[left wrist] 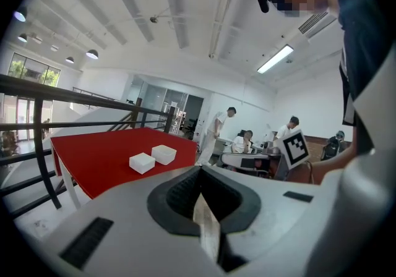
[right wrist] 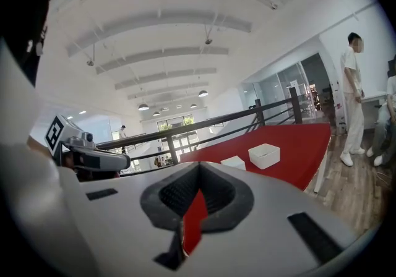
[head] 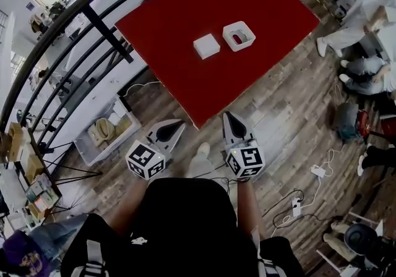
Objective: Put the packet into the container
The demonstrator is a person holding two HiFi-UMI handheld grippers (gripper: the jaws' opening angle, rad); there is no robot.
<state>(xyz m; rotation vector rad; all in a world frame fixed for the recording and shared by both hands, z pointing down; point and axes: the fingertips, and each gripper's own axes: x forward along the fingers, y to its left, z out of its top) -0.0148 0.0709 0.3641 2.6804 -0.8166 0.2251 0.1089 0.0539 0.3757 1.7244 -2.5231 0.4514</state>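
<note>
The left gripper (head: 177,125) has its jaws closed together, and nothing is between them. In the left gripper view the left gripper (left wrist: 200,170) shows only a thin slit below the tips, through which a piece of the wooden floor (head: 291,115) appears. The right gripper (head: 229,118) is closed in the same way and is also empty; in the right gripper view, the slit of the right gripper (right wrist: 198,167) shows only the red of the table (right wrist: 303,146). Both grippers are held low in front of the person, above the floor, near the close corner of the table (head: 185,22) and not touching it.

The container (head: 239,36) stands on the table, well apart from both grippers, with a white block (head: 206,46) just beside it. Only the head view looks into the container: a dark reddish thing (head: 238,38) lies inside (too small to say if it is the packet). The gripper views see the container (left wrist: 164,154) and the block (left wrist: 142,162) only from the side, so the inside is hidden.

The left gripper view alone shows people sitting at a desk (left wrist: 247,159). The right gripper view alone shows a person standing (right wrist: 352,96) by the table's edge.
</note>
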